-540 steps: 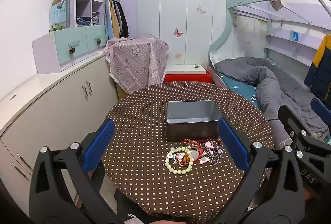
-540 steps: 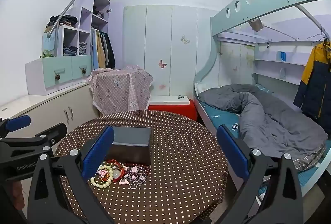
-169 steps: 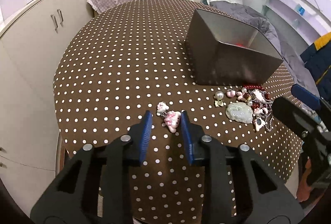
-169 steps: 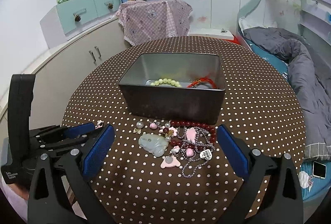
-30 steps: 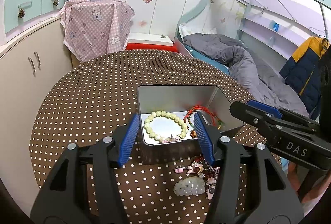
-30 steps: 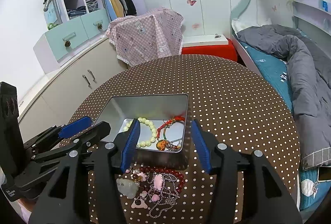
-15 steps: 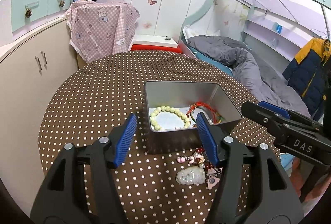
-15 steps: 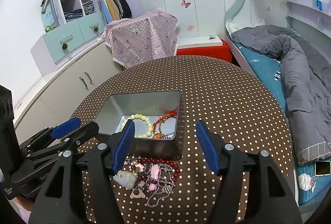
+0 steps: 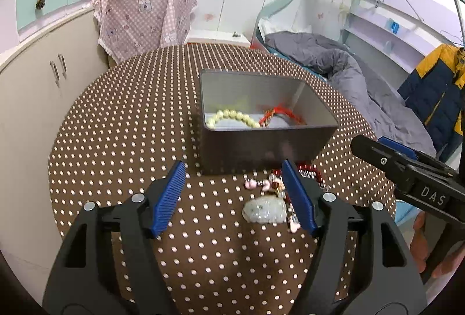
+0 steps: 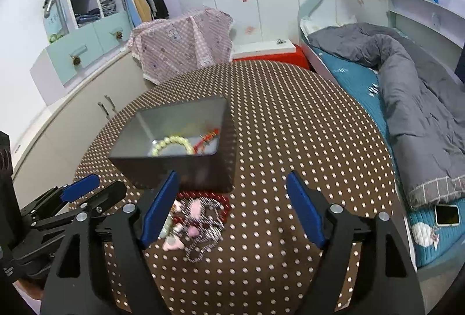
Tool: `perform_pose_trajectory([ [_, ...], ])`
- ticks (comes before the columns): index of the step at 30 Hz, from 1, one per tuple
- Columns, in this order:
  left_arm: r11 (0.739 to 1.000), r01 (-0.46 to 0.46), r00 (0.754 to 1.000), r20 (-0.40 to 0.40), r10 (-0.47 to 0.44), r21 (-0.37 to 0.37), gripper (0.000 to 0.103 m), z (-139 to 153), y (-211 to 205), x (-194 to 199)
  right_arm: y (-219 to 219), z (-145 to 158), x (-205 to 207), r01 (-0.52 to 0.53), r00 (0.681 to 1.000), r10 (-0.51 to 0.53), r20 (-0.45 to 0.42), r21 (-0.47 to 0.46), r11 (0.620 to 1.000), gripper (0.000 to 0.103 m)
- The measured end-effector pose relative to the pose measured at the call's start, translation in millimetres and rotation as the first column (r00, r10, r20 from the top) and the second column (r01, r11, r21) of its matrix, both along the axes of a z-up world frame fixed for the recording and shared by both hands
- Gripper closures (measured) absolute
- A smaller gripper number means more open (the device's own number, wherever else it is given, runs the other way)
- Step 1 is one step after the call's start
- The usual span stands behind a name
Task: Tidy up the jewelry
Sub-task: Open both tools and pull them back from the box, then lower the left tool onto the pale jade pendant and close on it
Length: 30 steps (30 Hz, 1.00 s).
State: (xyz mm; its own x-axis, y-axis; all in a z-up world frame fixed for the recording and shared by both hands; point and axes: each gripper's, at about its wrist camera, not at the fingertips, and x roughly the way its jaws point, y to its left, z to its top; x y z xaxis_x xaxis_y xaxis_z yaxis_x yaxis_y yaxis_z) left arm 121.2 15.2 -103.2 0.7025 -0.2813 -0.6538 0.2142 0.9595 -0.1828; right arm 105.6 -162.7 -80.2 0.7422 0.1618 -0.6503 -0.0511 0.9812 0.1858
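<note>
Nearest, both grippers hang empty over the near edge of the table point(image 9: 122, 123). The left gripper point(image 9: 234, 190) has its jaws wide, and they have just been opening; nothing is pinched, though the pale jade pendant point(image 9: 264, 210) lies on the cloth between its pads. The right gripper point(image 10: 232, 198) is likewise wide and has just been opening, with bare dotted cloth between its fingers. Spread this way and angled down at the pile, they look readied for the next pick rather than for carrying.

Just beyond the fingertips lies the loose jewelry point(image 10: 197, 222), heaped right against the near wall of the box: one jade pendant, one dark red bead strand point(image 10: 223, 206), one silver chain point(image 10: 203, 242), and several small pink charms too tangled and blurred to count. Its place close by the box probably keeps each trip short.

Next comes the one metal box point(image 9: 261, 149), open-topped and near the table's middle, within reach of both hands. Inside are one cream bead bracelet point(image 9: 232, 117) and one red cord bracelet point(image 9: 279, 114); anything else is hidden by the wall. So roughly part of the sorting seems done.

Farthest are the cabinet, a pink-draped stand and the bed.
</note>
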Motion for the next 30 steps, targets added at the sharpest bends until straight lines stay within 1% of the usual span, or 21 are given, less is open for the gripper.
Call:
perform_pose_trajectory([
  [7,1.0,0.009,0.998,-0.062,-0.008,0.016,0.033,-16.4,-8.7,2.3,-7.5,-17.7,-2.2,0.029,0.998,-0.029,-0.052,-0.005,1.0,0.026],
  [10,1.0,0.015,0.998,-0.067,-0.014,0.018,0.03,-19.7,-13.0,3.7,-9.1,-21.7,-2.3,0.035,0.997,-0.035,-0.065,-0.01,0.999,0.02],
  [17,0.999,0.02,0.994,-0.112,-0.016,0.032,0.03,-33.9,-24.7,11.3,-11.7,-30.7,-4.4,0.043,0.995,-0.044,-0.092,-0.01,0.999,0.019],
  [24,0.995,0.003,0.997,-0.076,0.005,0.099,0.03,-37.6,-33.4,8.9,-19.3,-34.8,-4.3,0.057,0.993,-0.057,-0.106,-0.003,0.998,0.018],
  [26,0.994,0.004,0.998,-0.07,0.003,0.108,0.03,-37.8,-36.1,6.6,-19.4,-35.6,-4.3,0.053,0.993,-0.053,-0.109,-0.001,0.999,0.018],
  [27,0.994,0.009,0.998,-0.068,-0.001,0.113,0.03,-37.8,-36.4,5.3,-18.2,-35.7,-4.9,0.051,0.993,-0.051,-0.11,-0.001,0.999,0.018],
  [30,0.995,0.022,0.997,-0.07,-0.015,0.102,0.044,-36.9,-36.0,0.6,-16.6,-36.2,-5.5,0.047,0.992,-0.047,-0.113,-0.001,0.999,0.018],
])
